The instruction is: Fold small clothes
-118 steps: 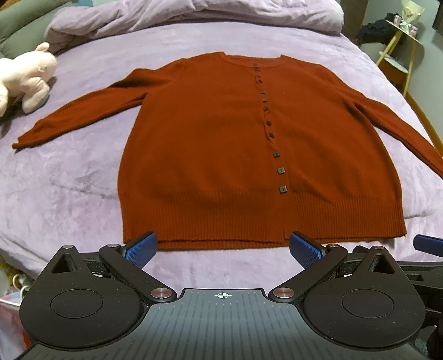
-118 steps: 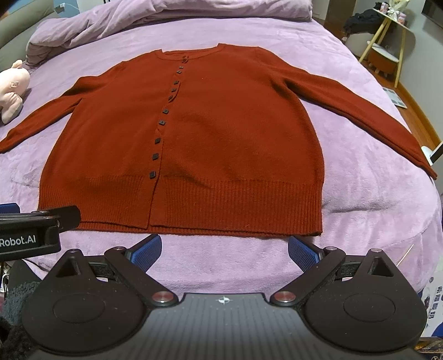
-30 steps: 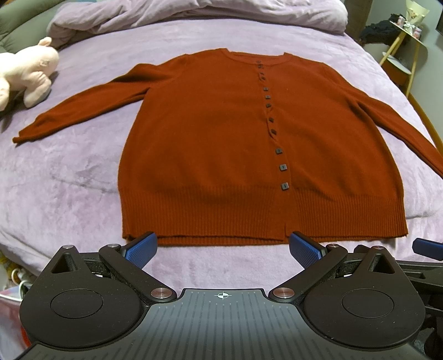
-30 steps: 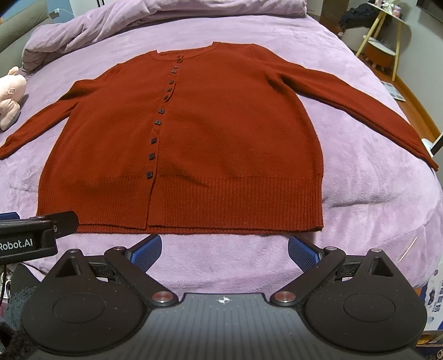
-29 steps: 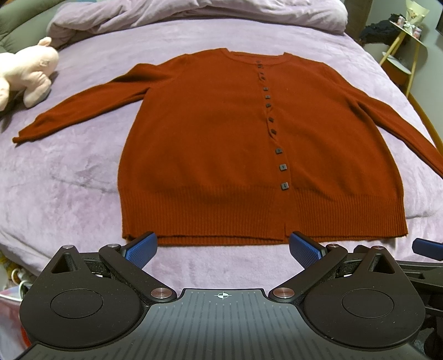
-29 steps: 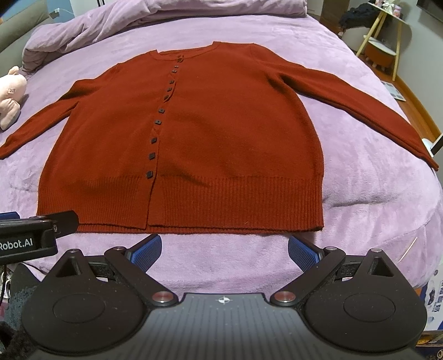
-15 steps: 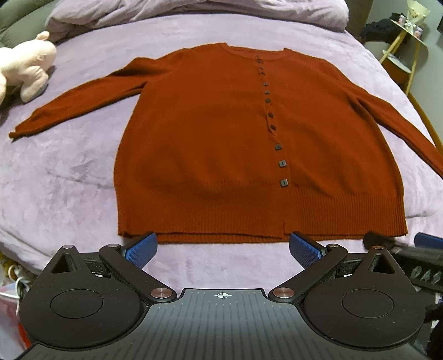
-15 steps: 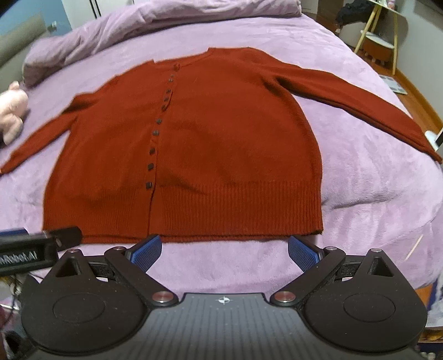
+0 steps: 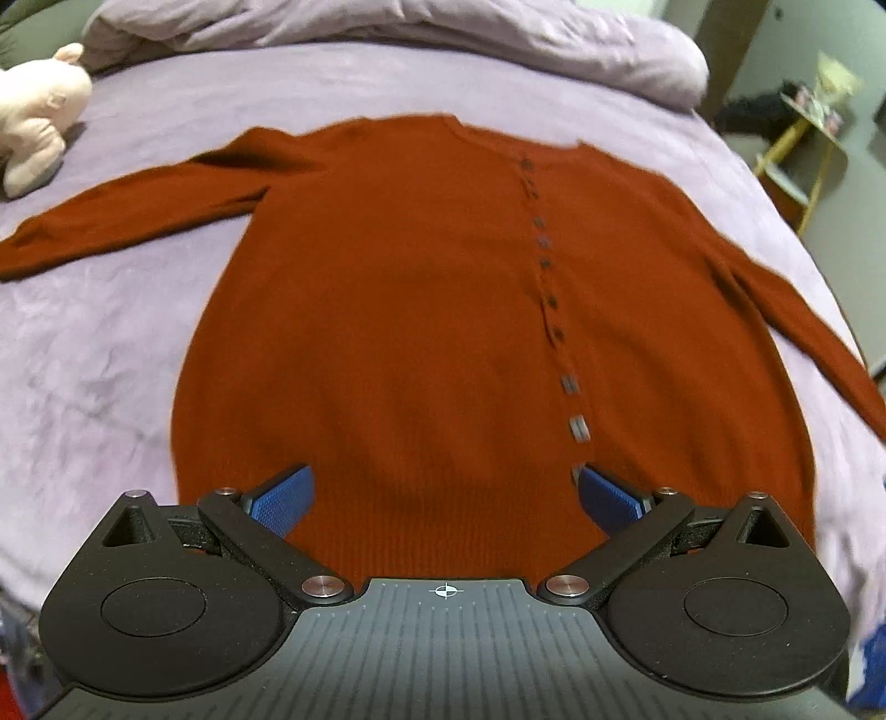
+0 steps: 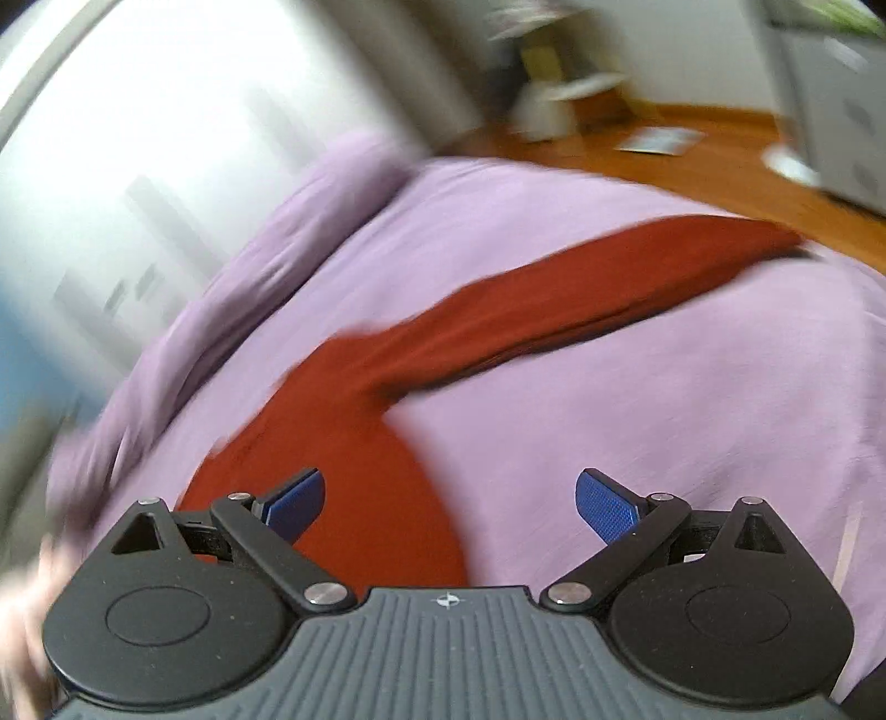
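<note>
A rust-red buttoned cardigan (image 9: 398,310) lies flat, front up, on the purple bed (image 9: 94,354), sleeves spread to both sides. My left gripper (image 9: 443,493) is open and empty, over the cardigan's ribbed hem. In the blurred right wrist view, my right gripper (image 10: 448,501) is open and empty above the cardigan's right side (image 10: 354,443), where the right sleeve (image 10: 581,299) runs out toward the bed's edge.
A pink plush toy (image 9: 39,116) lies at the bed's far left. A bunched purple duvet (image 9: 387,27) lies along the head of the bed. A yellow-legged side table (image 9: 803,144) stands to the right. Wooden floor (image 10: 720,166) lies beyond the bed's right edge.
Both grippers moved forward over the cardigan. The left one now hovers over the hem. The right one swung fast to the right and now faces the right sleeve.
</note>
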The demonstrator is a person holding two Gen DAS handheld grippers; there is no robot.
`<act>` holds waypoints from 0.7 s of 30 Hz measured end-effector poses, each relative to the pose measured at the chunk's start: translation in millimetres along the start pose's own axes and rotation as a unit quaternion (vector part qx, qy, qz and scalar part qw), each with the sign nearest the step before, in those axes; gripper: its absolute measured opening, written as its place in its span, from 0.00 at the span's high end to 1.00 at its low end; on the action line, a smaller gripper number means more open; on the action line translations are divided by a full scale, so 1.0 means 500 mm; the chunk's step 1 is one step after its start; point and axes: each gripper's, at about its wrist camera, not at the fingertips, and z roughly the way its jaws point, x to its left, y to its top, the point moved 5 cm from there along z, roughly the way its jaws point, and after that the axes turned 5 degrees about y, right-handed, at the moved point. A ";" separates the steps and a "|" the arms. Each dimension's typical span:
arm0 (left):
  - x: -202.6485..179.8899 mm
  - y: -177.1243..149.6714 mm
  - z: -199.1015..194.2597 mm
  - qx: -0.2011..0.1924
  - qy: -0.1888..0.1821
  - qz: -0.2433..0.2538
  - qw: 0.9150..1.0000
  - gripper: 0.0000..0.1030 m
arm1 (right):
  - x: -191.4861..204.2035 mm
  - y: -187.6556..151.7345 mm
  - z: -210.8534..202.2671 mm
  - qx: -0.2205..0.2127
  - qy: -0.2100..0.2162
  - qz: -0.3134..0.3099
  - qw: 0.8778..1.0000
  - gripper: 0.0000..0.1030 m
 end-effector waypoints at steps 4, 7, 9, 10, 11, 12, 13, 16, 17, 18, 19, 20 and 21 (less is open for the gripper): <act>0.005 0.040 0.054 -0.025 0.007 -0.018 0.999 0.00 | -0.135 0.090 0.043 -0.038 -0.045 0.100 0.993 0.45; 0.000 0.061 0.097 -0.021 0.018 -0.027 0.999 0.00 | -0.199 0.129 0.082 -0.061 -0.061 0.151 0.985 0.51; 0.000 0.065 0.124 -0.017 0.024 -0.043 0.999 0.00 | -0.238 0.142 0.105 -0.068 -0.061 0.191 0.977 0.56; 0.000 0.064 0.134 -0.012 0.027 -0.049 0.998 0.00 | -0.257 0.148 0.116 -0.076 -0.055 0.214 0.972 0.58; 0.002 0.063 0.146 -0.003 0.030 -0.055 0.998 0.00 | -0.276 0.152 0.120 -0.086 -0.049 0.229 0.968 0.58; 0.004 0.060 0.158 0.005 0.033 -0.057 0.998 0.00 | -0.285 0.159 0.127 -0.094 -0.047 0.240 0.965 0.63; 0.004 0.057 0.164 0.009 0.034 -0.054 0.998 0.00 | -0.297 0.164 0.130 -0.101 -0.048 0.249 0.962 0.71; 0.004 0.056 0.174 0.024 0.028 -0.027 0.999 0.00 | -0.334 0.166 0.144 -0.111 -0.057 0.278 0.952 0.93; 0.004 0.055 0.178 0.031 0.024 -0.019 0.999 0.00 | -0.340 0.163 0.150 -0.110 -0.057 0.284 0.951 0.94; 0.005 0.054 0.181 0.037 0.018 -0.012 0.999 0.00 | -0.338 0.166 0.155 -0.109 -0.059 0.280 0.952 0.94; 0.006 0.053 0.184 0.040 0.015 -0.005 0.999 0.00 | -0.331 0.170 0.152 -0.107 -0.067 0.268 0.955 0.94; 0.008 0.053 0.186 0.042 0.010 -0.001 0.999 0.00 | -0.318 0.194 0.160 -0.105 -0.086 0.236 0.962 0.94; 0.010 0.052 0.186 0.042 0.006 0.003 0.999 0.00 | -0.292 0.202 0.160 -0.110 -0.099 0.205 0.967 0.94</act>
